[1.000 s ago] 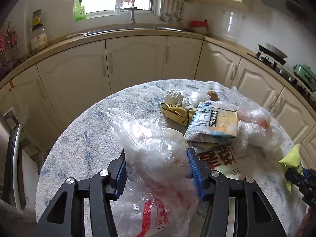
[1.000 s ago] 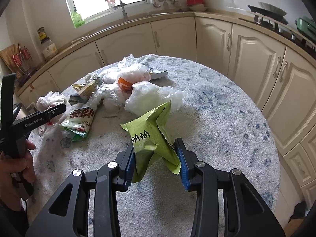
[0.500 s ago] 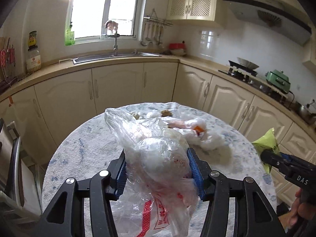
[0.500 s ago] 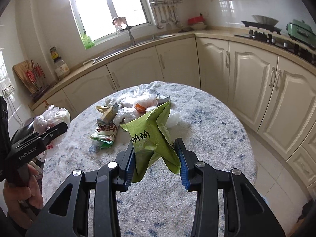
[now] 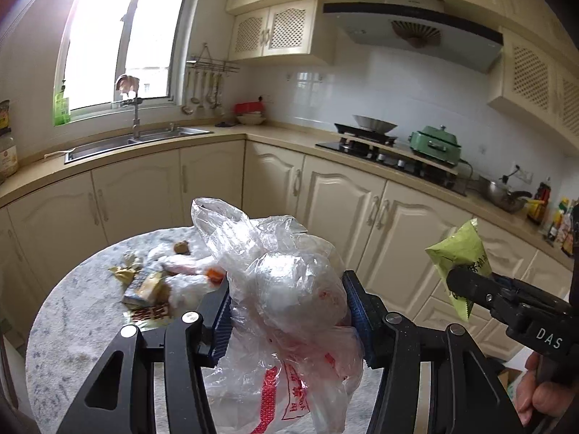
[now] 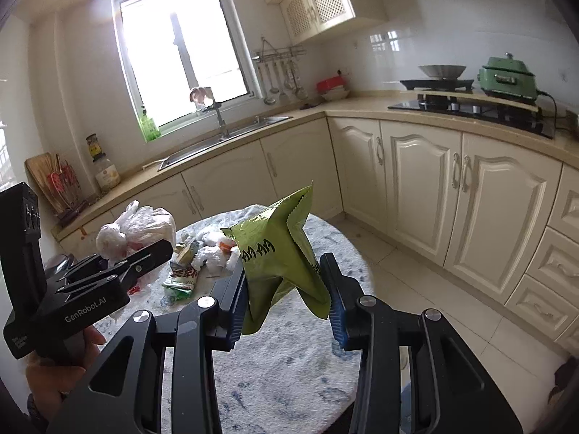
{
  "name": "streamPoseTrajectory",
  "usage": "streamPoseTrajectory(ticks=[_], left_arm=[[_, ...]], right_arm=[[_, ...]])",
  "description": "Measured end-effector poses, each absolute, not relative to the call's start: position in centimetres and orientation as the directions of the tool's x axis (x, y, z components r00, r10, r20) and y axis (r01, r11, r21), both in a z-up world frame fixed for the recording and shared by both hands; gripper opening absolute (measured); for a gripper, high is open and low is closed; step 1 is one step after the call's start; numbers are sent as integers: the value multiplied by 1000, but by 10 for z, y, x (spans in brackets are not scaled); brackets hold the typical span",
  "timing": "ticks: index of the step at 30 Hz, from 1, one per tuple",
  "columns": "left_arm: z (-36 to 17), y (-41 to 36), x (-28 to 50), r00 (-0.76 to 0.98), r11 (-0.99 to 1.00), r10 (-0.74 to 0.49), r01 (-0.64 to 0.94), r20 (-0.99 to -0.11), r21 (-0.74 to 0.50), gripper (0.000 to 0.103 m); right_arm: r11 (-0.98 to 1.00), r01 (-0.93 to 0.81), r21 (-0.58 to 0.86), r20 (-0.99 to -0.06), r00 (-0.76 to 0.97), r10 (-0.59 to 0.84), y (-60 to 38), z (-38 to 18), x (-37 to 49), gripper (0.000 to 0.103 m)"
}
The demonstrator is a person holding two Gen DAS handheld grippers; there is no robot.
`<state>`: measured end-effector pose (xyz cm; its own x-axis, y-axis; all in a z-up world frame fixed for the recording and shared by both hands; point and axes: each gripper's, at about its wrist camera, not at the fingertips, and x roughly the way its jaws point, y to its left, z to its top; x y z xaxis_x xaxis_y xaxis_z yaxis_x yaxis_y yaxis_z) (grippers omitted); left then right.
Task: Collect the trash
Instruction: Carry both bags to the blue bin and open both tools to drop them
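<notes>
1. Trash is held in both grippers, each raised above the round marble-patterned table (image 5: 72, 325).
2. The left gripper (image 5: 287, 311) has its blue-padded fingers (image 5: 356, 307) clamped on a crumpled clear plastic bag (image 5: 289, 289).
3. This bag stands roughly upright: a loose twisted end points up and slightly left, while a slack lower part with red printing hangs below the fingers.
4. In the right wrist view the same bag shows at the left, bunched at the tip of the left gripper, clear of the tabletop.
5. The right gripper (image 6: 286, 300) has its fingers (image 6: 334, 307) closed on a green snack packet (image 6: 280, 249).
6. The packet's long axis runs near vertical, its crimped sealed end pointing up and a little right, its lower corners dangling just below the pads; black characters show on its face.
7. From the left wrist view the packet appears at the far right, tilted, pinched at the right gripper's tip, over the floor side rather than the table.
8. A heap of remaining litter (image 6: 202, 253) lies on the table's far half: wrappers, white plastic bags and a printed packet, touching one another.
9. Cream cabinets (image 6: 416, 188), a sink (image 5: 137, 137) under the window and a green cooker (image 6: 506, 76) line the counters behind.
</notes>
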<state>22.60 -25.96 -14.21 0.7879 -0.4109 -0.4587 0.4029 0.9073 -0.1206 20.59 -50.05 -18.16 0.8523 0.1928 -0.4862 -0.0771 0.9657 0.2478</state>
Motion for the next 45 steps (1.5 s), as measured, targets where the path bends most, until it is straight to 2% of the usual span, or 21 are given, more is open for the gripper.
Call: streamPoseTrajectory(ticks=[10, 18, 24, 30, 38, 39, 41, 43, 45], left_arm=[[-152, -338, 239, 703, 822, -546, 554, -455, -130, 51], [-195, -426, 268, 553, 723, -617, 679, -560, -126, 51], [-262, -500, 305, 401, 663, -587, 737, -703, -134, 51], [-331, -567, 356, 285, 645, -493, 754, -822, -125, 51], [-387, -624, 407, 193, 639, -400, 760, -896, -122, 53], [-392, -629, 413, 190, 637, -387, 763, -902, -113, 53], [-396, -648, 422, 194, 641, -376, 761, -906, -103, 59], [-393, -661, 422, 209, 651, -364, 754, -908, -87, 81], [-390, -668, 419, 230, 650, -364, 757, -903, -70, 91]], right_arm=[[963, 80, 256, -452, 891, 47, -583, -176, 156, 39], [911, 302, 280, -558, 823, -102, -674, -236, 126, 39], [852, 430, 300, -687, 717, -119, -731, -314, 123, 39], [799, 510, 318, -796, 602, -67, -766, -403, 129, 39], [753, 566, 336, -861, 509, 2, -788, -481, 139, 39], [750, 566, 343, -861, 509, 10, -790, -486, 139, 41], [738, 578, 349, -865, 502, 15, -794, -495, 141, 41], [727, 594, 345, -870, 492, 11, -796, -500, 140, 52], [715, 605, 352, -870, 493, 11, -799, -502, 137, 63]])
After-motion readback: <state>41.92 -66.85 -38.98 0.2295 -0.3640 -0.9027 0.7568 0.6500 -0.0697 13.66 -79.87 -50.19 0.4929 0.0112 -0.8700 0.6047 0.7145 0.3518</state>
